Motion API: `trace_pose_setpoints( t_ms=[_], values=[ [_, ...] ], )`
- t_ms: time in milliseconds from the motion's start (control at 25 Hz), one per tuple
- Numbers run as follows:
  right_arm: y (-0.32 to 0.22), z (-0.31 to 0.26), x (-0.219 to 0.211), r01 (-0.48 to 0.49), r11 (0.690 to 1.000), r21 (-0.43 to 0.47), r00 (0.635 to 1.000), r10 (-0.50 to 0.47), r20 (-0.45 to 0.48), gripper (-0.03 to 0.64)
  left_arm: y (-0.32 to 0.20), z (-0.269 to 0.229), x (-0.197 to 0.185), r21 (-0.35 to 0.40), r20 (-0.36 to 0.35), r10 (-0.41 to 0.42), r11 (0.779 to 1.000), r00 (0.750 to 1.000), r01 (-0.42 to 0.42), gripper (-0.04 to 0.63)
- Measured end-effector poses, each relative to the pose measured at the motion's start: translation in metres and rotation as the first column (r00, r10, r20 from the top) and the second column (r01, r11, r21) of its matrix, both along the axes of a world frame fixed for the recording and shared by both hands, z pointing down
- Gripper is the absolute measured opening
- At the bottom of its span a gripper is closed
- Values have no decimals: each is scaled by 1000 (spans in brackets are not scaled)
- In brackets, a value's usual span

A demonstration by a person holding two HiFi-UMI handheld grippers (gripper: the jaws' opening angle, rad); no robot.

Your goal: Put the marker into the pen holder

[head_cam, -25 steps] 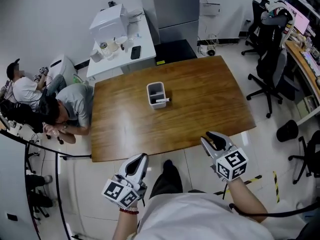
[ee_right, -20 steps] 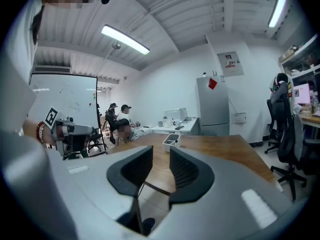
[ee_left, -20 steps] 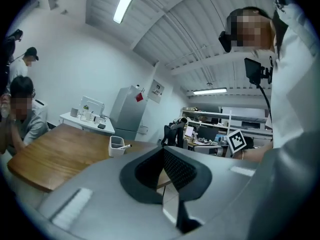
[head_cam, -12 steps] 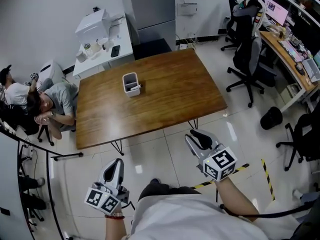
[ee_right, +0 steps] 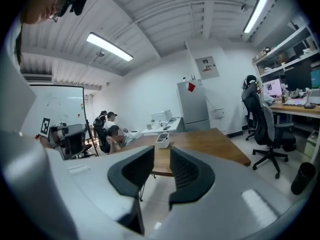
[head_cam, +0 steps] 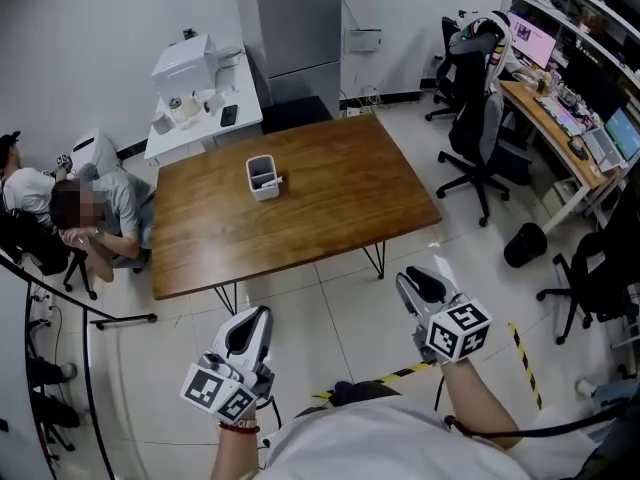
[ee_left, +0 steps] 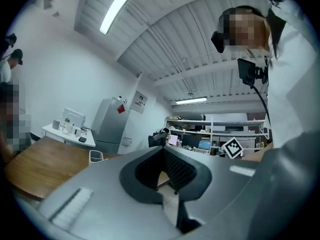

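Note:
The white pen holder point(head_cam: 262, 177) stands on the wooden table point(head_cam: 330, 208), with the marker point(head_cam: 273, 181) leaning out over its right rim. Both grippers hang over the tiled floor, well short of the table's near edge. My left gripper point(head_cam: 255, 316) is shut and holds nothing; in the left gripper view its tips point(ee_left: 162, 151) meet, with the pen holder point(ee_left: 95, 157) far off to the left. My right gripper point(head_cam: 420, 280) is open with nothing in the gap point(ee_right: 161, 156); its jaws have just been closing a little. The pen holder point(ee_right: 162, 140) shows small beyond them.
A person point(head_cam: 95, 218) sits slumped at the table's left end. Behind the table are a white side table point(head_cam: 200, 93) and a grey cabinet point(head_cam: 295, 23). Office chairs point(head_cam: 480, 118), a desk with monitors point(head_cam: 570, 98) and a black bin point(head_cam: 523, 245) fill the right. Striped tape point(head_cam: 520, 358) marks the floor.
The view has drawn back from the table, which now lies farther off and smaller. Both grippers have come away from its near edge and now hang over the floor.

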State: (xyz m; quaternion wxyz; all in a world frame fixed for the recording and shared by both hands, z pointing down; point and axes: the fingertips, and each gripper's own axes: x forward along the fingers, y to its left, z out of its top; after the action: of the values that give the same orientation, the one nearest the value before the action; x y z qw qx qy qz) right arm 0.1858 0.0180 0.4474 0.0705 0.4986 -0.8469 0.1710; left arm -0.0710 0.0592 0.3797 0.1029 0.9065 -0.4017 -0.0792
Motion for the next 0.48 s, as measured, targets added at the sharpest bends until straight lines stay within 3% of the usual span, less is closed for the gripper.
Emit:
trace_pose_setpoints(
  t_ms=[280,480],
  values=[
    [42,6,-95,142,990,-10,990,-142,17,77,60,35,-82,-107,38,-76,991,996,80,0],
    [76,4,-122,172,985,1,985,-172,31,78,91,41,-116,-124,40,-104,986,994,108,0]
  ],
)
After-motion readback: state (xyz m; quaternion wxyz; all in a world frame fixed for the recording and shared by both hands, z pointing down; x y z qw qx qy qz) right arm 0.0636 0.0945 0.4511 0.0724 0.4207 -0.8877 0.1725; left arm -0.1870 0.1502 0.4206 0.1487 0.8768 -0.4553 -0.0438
